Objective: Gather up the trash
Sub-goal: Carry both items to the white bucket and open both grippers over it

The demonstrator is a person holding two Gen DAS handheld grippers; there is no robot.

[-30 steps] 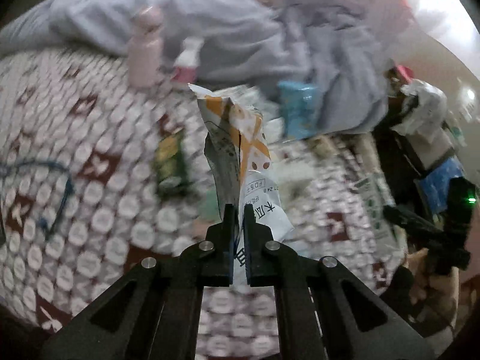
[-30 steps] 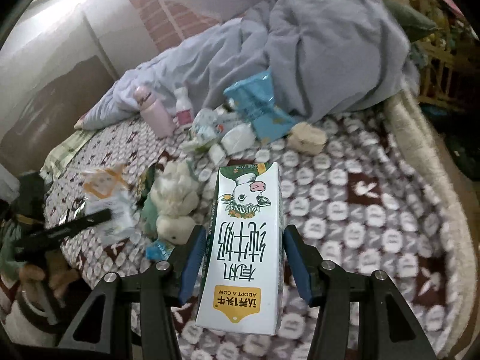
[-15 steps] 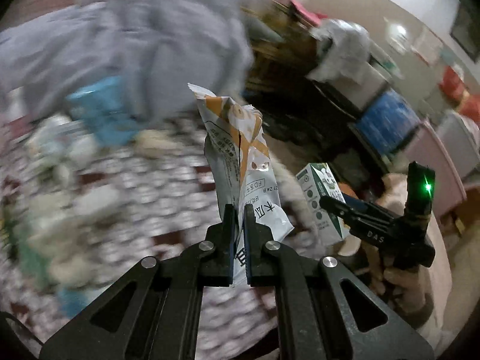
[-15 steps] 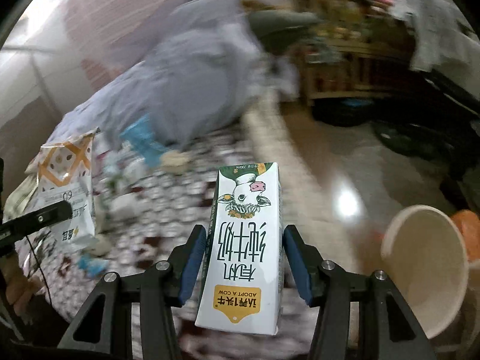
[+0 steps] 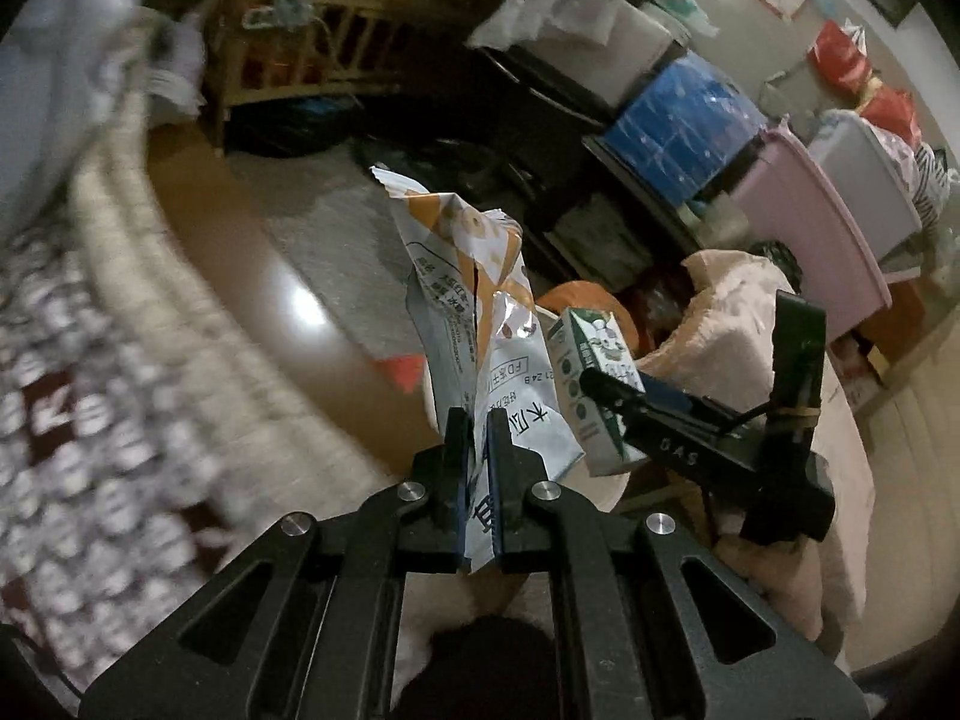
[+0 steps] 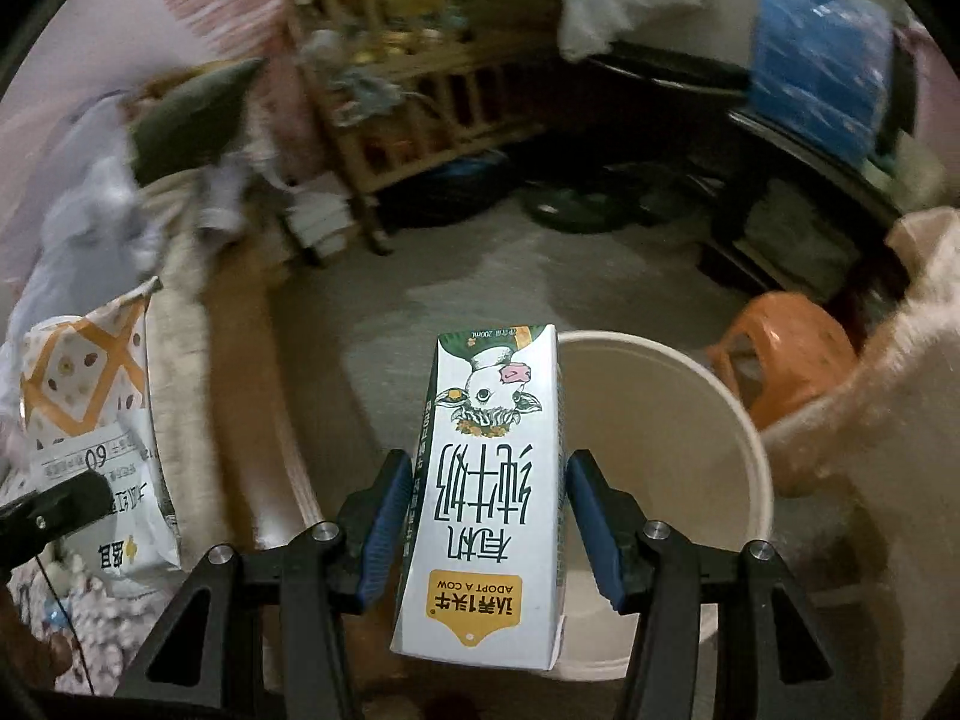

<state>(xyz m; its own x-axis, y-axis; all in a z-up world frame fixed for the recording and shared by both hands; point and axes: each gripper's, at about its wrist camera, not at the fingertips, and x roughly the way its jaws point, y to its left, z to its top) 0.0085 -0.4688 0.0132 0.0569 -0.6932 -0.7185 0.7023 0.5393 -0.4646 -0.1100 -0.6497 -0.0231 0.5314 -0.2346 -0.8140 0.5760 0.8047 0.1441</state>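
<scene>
My left gripper (image 5: 478, 444) is shut on a crumpled white and orange snack bag (image 5: 474, 312), held upright over the floor. The bag also shows at the left of the right wrist view (image 6: 90, 438). My right gripper (image 6: 489, 516) is shut on a white milk carton (image 6: 489, 480) with a cow drawing, held just above the rim of a round cream bin (image 6: 672, 420). The carton (image 5: 591, 384) and right gripper appear in the left wrist view, to the right of the bag.
The patterned bed (image 5: 78, 420) and its woven edge lie at the left. An orange stool (image 6: 792, 354) stands right of the bin. A wooden rack (image 6: 414, 96), blue box (image 5: 678, 120) and pink bin (image 5: 810, 222) line the back. Grey floor (image 6: 480, 276) lies between.
Both grippers have swung right, away from the bed and toward the floor. The cream bin has come under the milk carton. Both grips are unchanged.
</scene>
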